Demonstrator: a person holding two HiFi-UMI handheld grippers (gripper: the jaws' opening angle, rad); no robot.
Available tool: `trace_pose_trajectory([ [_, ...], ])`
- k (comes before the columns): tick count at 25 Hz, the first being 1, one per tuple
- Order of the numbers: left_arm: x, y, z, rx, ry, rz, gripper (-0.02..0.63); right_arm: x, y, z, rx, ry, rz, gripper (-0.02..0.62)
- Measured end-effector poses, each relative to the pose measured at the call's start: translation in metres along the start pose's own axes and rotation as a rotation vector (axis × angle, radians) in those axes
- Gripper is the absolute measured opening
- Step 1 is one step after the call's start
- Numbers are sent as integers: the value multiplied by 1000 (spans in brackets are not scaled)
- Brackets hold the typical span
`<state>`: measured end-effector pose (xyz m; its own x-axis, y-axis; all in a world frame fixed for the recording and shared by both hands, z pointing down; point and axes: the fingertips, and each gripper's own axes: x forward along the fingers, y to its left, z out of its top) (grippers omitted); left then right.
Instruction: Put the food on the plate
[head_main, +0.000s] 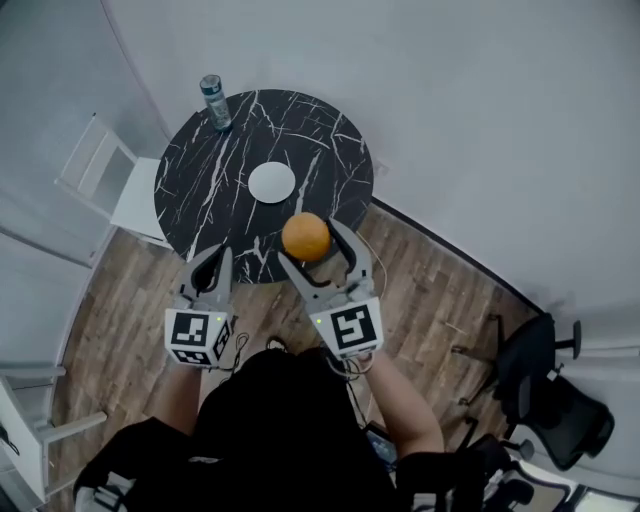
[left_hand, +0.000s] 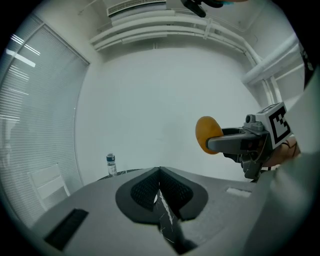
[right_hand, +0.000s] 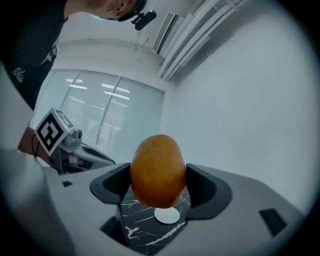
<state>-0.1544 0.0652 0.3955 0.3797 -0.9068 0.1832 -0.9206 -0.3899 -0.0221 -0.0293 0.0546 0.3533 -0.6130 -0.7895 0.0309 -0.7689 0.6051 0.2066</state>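
An orange-brown potato (head_main: 306, 237) is clamped between the jaws of my right gripper (head_main: 316, 243), held high above the near edge of the round black marble table (head_main: 200, 175). In the right gripper view the potato (right_hand: 158, 170) fills the gap between the pads, with the small white plate (right_hand: 167, 215) far below it. The plate (head_main: 272, 182) lies at the table's middle. My left gripper (head_main: 211, 266) hangs shut and empty over the table's near-left edge; its jaws (left_hand: 160, 192) meet, and the potato (left_hand: 207, 134) shows to its right.
A water bottle (head_main: 215, 102) stands at the table's far-left rim. A white chair (head_main: 120, 185) is left of the table. A black office chair (head_main: 540, 390) stands on the wood floor at the right. White walls curve behind the table.
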Motion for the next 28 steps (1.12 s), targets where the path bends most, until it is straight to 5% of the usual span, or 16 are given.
trace_pose_trajectory([
  [9,33,13,-5,14,58,-58,0,35,-13,-31,-92,91,17,334],
  [23,124,44,-39,-58,215,-44,0,133,-43,-103,-289,196,267,334],
  [28,168,42,-52,-98,302,-122,42,175,-48,-141,-325,225,374,334],
])
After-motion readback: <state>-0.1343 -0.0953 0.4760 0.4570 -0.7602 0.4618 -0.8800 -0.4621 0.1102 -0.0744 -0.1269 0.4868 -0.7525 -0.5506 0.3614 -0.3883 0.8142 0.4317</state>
